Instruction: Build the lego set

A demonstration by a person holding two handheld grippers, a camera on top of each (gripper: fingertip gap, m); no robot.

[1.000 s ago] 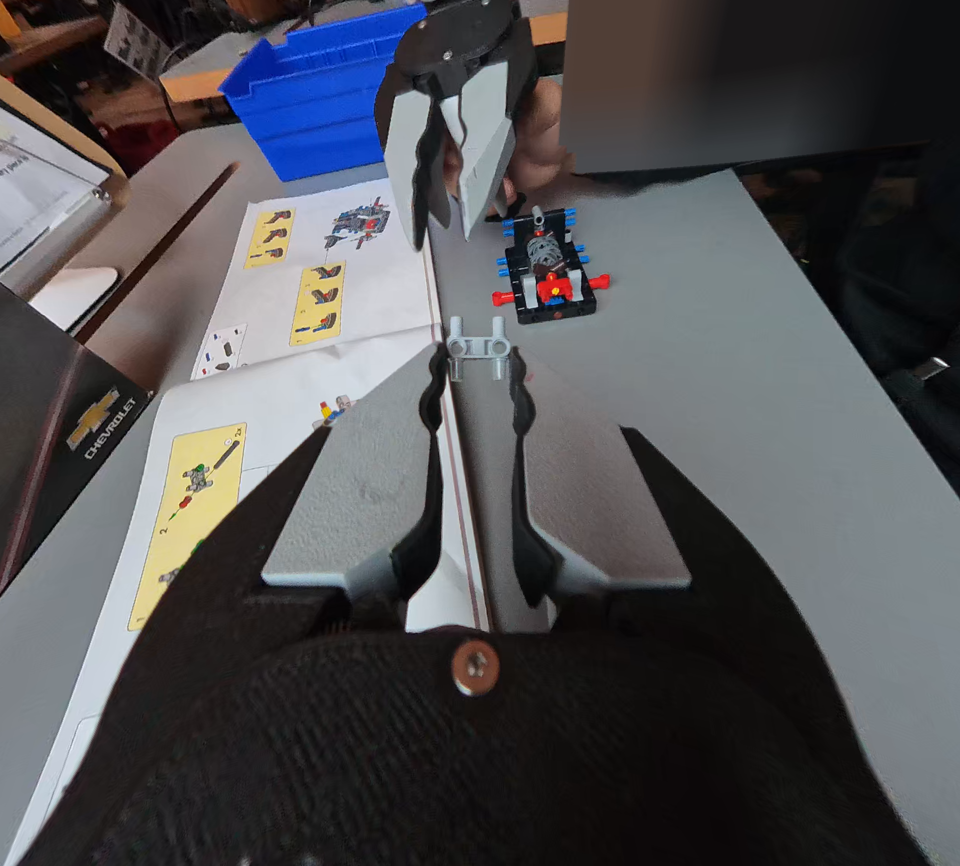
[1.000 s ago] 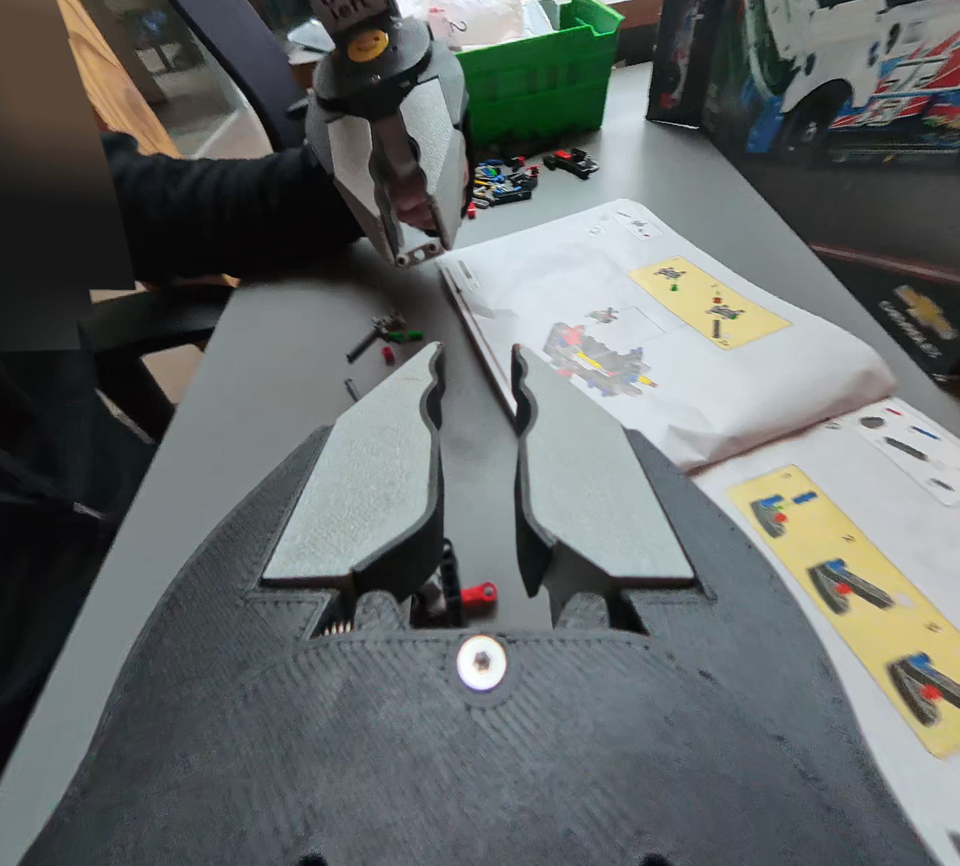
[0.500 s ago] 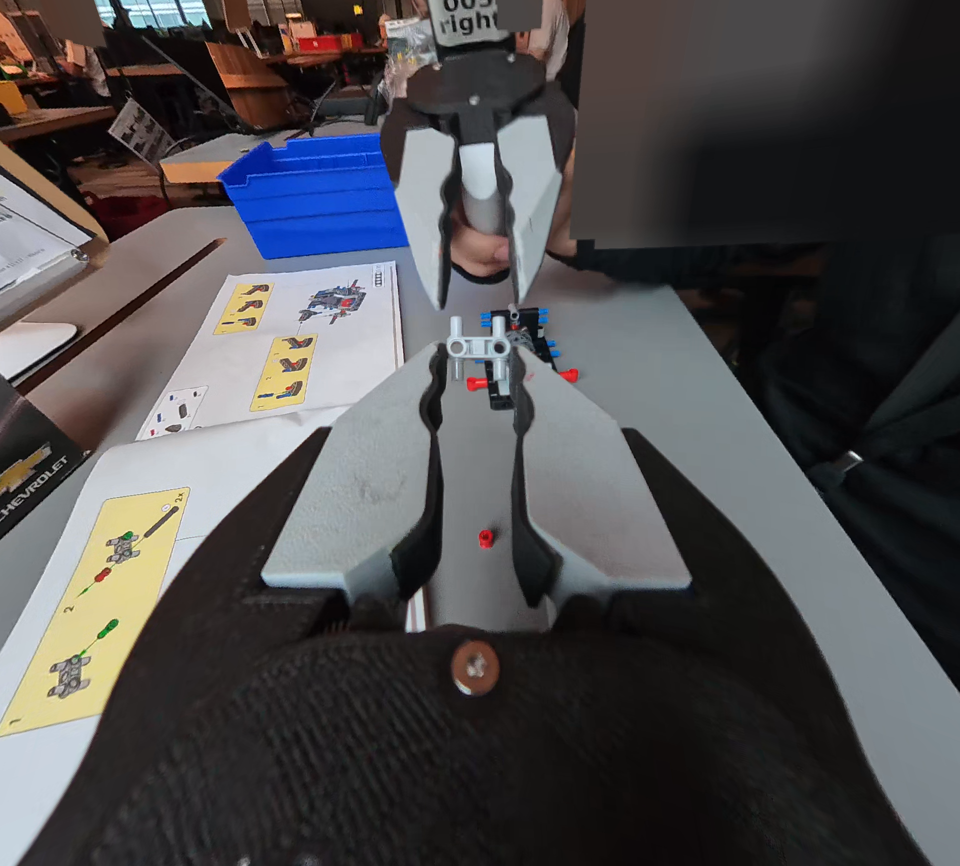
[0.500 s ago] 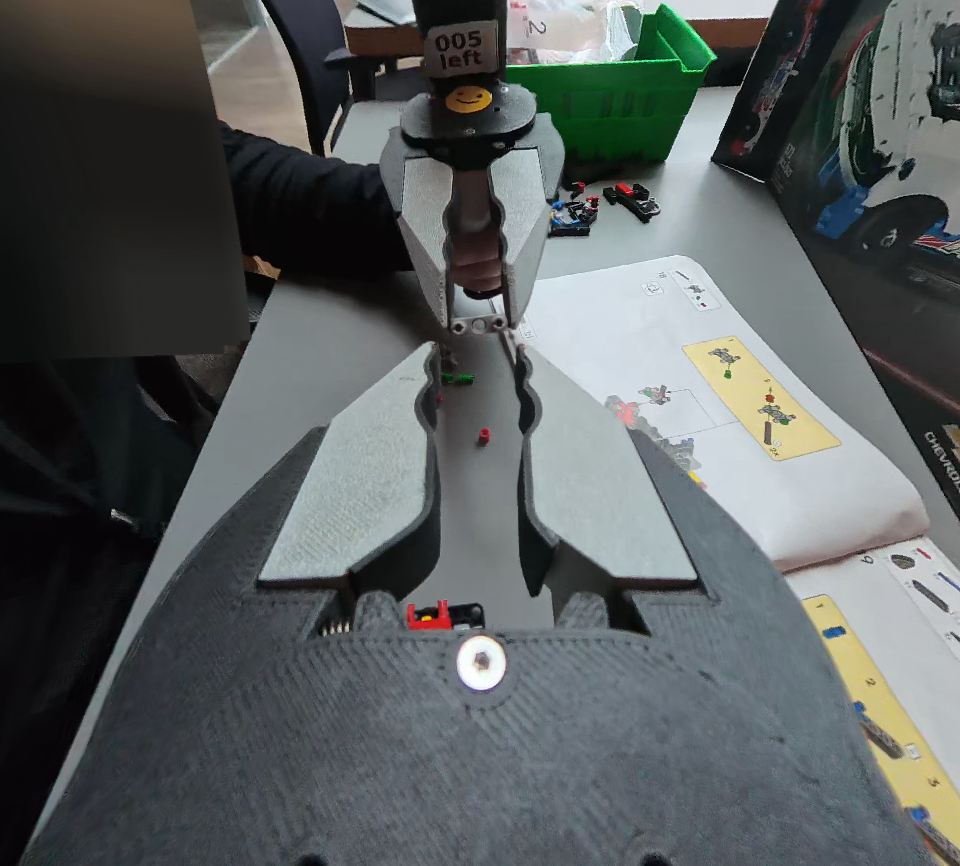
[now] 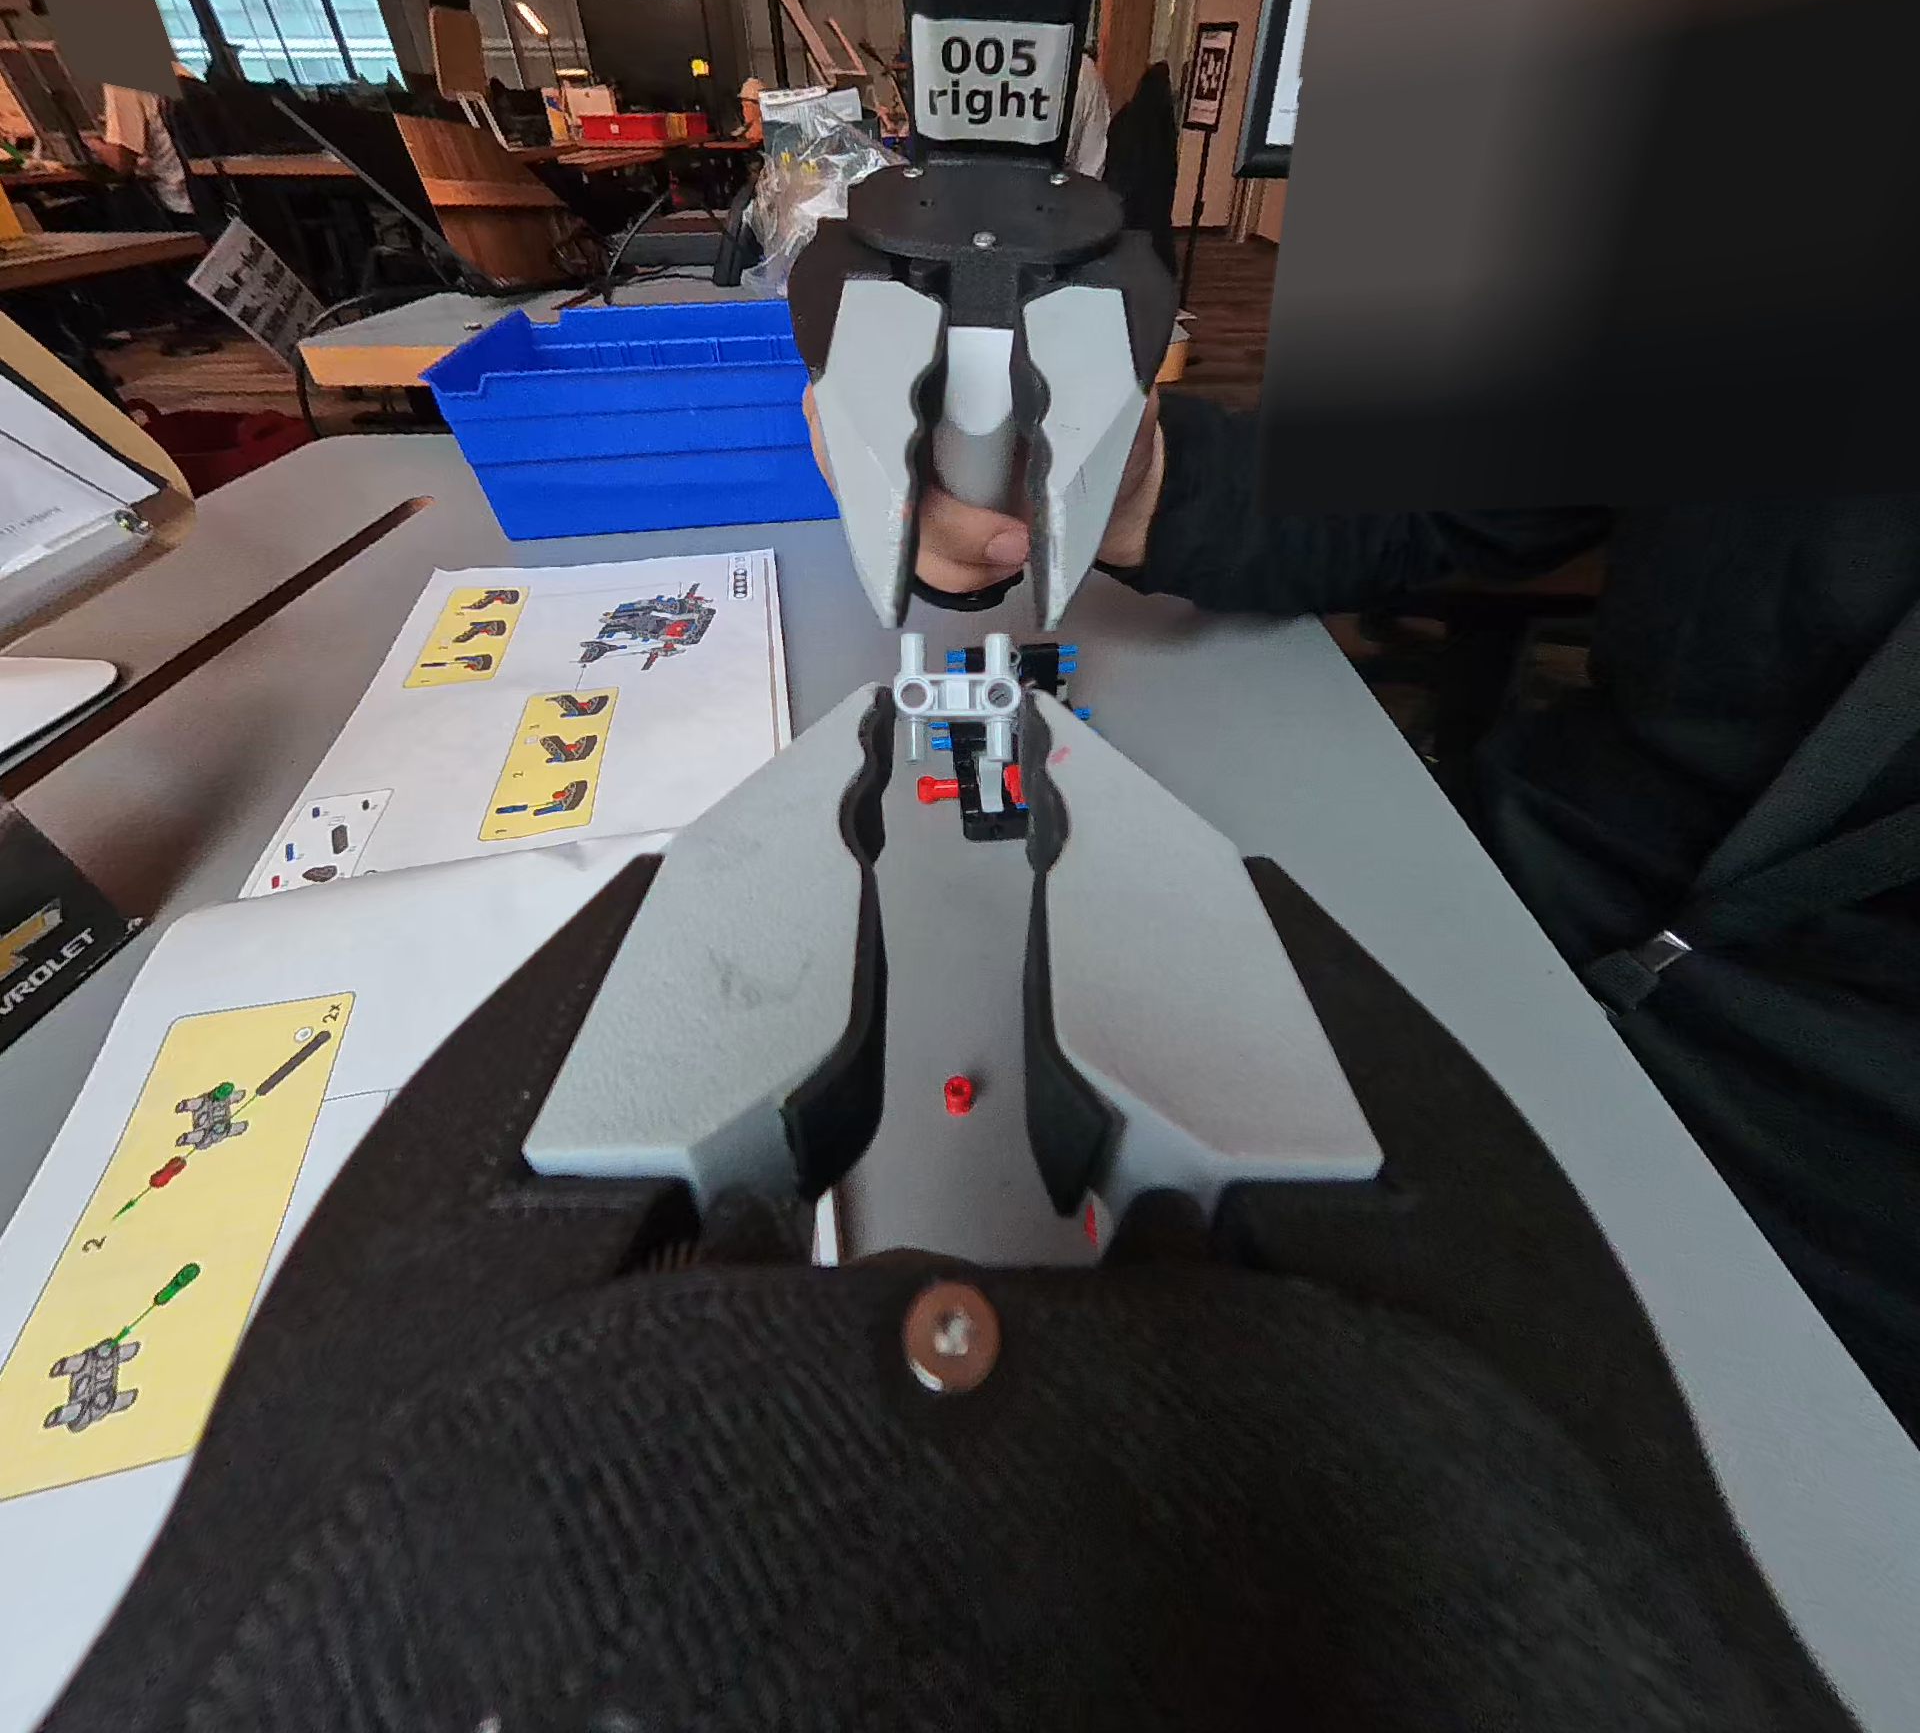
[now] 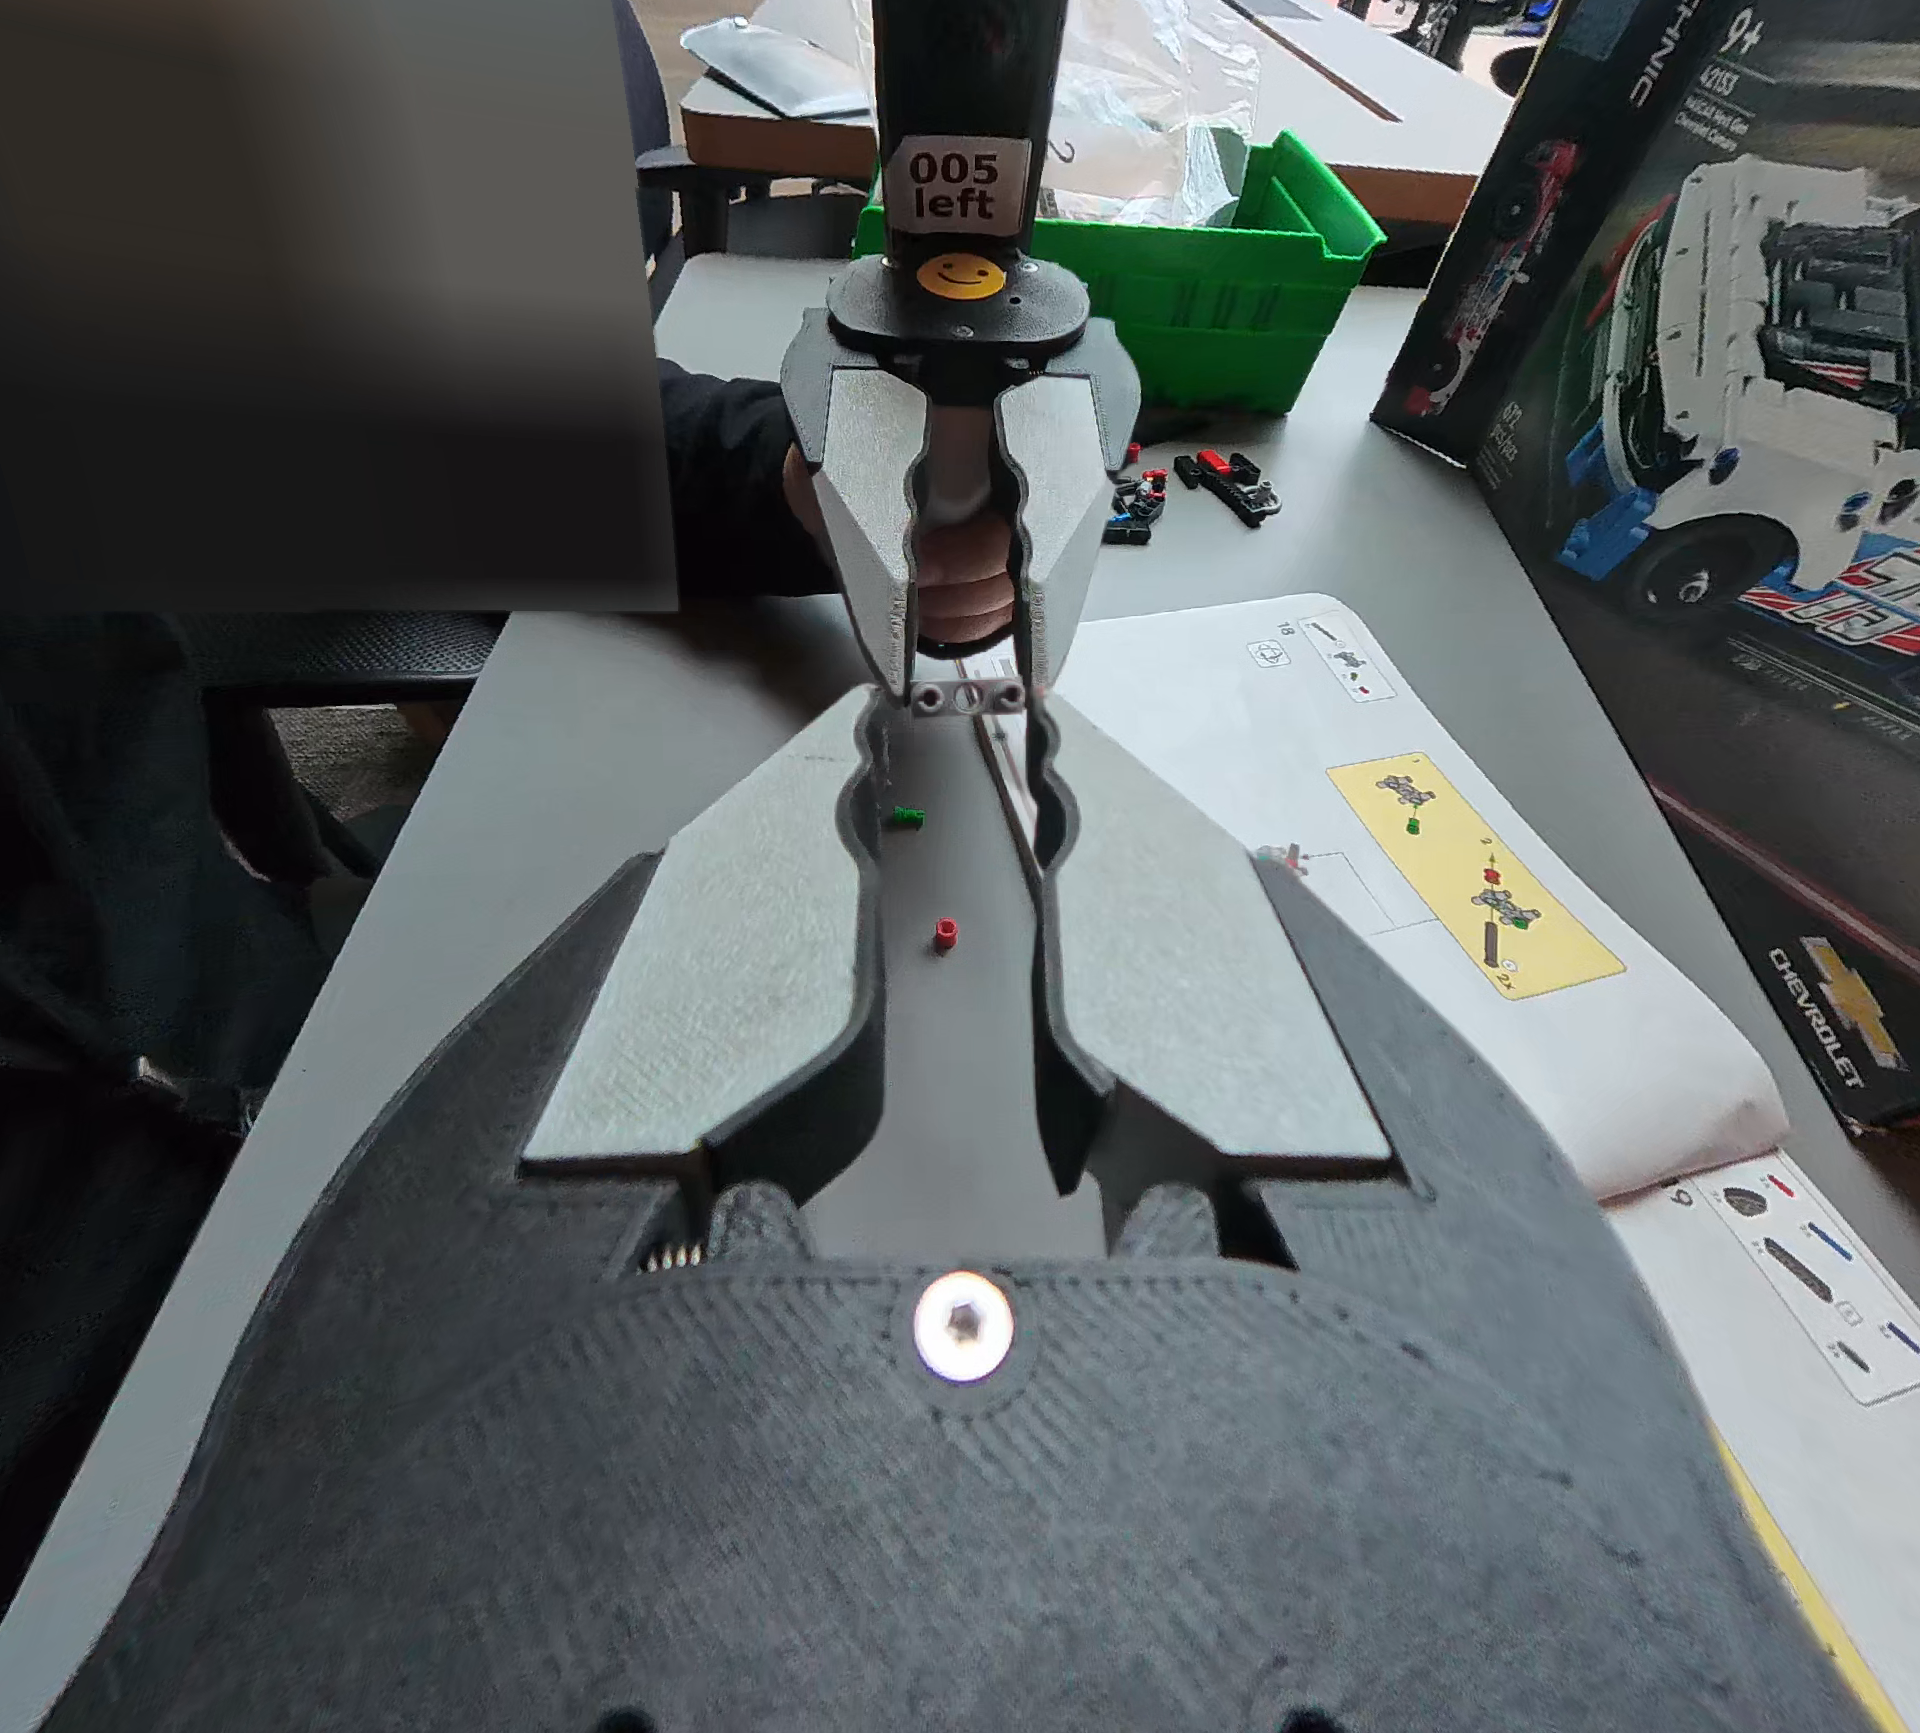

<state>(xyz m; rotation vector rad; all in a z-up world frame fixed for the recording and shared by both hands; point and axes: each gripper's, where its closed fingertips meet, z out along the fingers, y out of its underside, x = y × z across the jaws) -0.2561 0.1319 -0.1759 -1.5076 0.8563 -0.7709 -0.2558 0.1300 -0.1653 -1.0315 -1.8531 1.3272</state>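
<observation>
My left gripper (image 5: 956, 719) is shut on a light grey connector piece (image 5: 956, 696) and holds it above the table. It also shows in the right wrist view (image 6: 966, 684), with the grey piece (image 6: 966, 697) across its tips. My right gripper (image 6: 956, 727) is open and empty. It faces the left one, nearly tip to tip, and shows in the left wrist view (image 5: 968, 618) just above the piece. A black chassis (image 5: 987, 800) with blue pins and red parts sits on the table behind the piece. A small red bush (image 5: 957, 1093) lies on the table below both grippers.
The open instruction booklet (image 5: 582, 727) lies beside the grippers. A green pin (image 6: 906, 817) lies near the red bush (image 6: 944, 935). A blue bin (image 5: 623, 416), a green bin (image 6: 1195, 301), loose parts (image 6: 1216, 478) and the set's box (image 6: 1714, 333) stand around. The grippers are tip to tip, or close to it. About 12 centimeters separates my left fingertips from the red bush (image 6: 944, 935). The left camera catches it too, in the left wrist view (image 5: 959, 1093).
Both grippers have swung to face each other and closed the distance to nearly tip to tip. The left one carried the grey piece from over the booklet to in front of the chassis.
</observation>
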